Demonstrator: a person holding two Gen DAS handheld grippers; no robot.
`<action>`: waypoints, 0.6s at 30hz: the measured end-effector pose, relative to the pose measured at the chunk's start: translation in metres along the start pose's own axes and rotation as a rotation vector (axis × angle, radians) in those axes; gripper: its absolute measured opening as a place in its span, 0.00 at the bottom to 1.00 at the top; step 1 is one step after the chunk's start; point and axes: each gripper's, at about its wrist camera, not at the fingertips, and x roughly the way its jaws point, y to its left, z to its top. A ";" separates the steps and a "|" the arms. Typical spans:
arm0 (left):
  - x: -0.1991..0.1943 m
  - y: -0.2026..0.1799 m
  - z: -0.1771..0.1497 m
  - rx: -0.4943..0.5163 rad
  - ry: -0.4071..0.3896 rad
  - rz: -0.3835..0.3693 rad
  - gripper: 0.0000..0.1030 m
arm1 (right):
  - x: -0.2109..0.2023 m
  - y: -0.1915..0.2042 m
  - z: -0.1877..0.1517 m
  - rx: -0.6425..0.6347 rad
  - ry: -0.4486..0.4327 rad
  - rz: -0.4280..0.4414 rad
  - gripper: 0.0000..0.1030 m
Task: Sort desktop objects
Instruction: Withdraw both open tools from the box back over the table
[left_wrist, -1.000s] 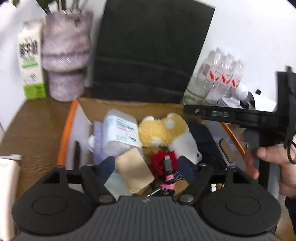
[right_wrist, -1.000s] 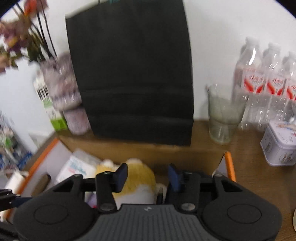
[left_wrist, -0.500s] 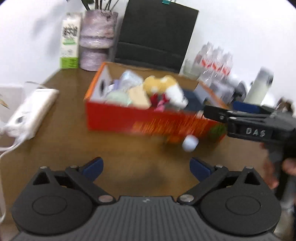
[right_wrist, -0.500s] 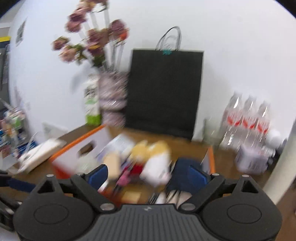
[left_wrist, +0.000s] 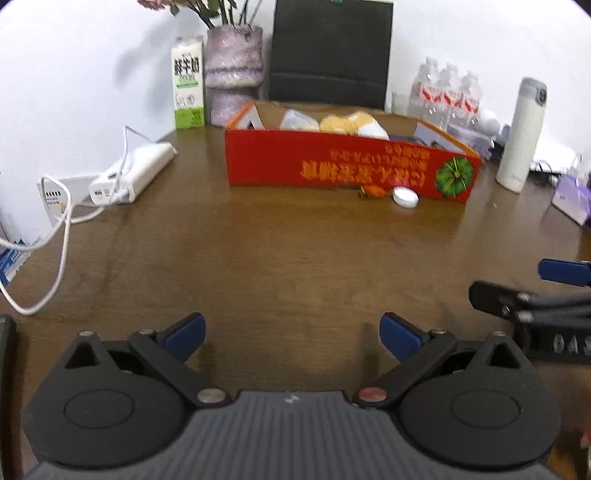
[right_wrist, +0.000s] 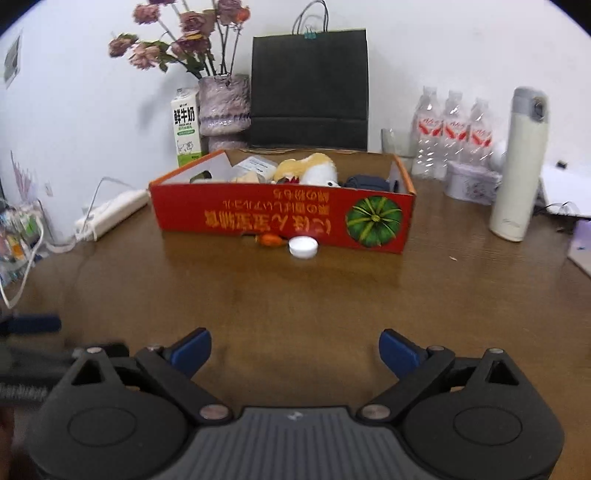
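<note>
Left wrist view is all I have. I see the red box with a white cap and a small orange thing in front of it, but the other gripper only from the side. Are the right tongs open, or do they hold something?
Observer: In the right wrist view the right tongs are open and hold nothing; only the table shows between them.
Operator: Thank you. And what lies inside at the right end? The front wall mostly hides it from me.
Observer: A dark blue rolled item lies there in the red box, beside the yellow and white plush toy.
</note>
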 end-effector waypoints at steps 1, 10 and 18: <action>0.000 -0.001 -0.005 -0.004 0.012 -0.013 1.00 | -0.006 0.004 -0.006 -0.003 -0.006 -0.008 0.96; -0.009 -0.010 -0.021 0.023 -0.020 0.039 1.00 | -0.033 0.012 -0.030 0.048 -0.078 -0.042 0.98; -0.003 -0.003 0.012 0.124 -0.159 0.143 1.00 | -0.006 0.008 -0.005 -0.027 -0.068 -0.042 0.95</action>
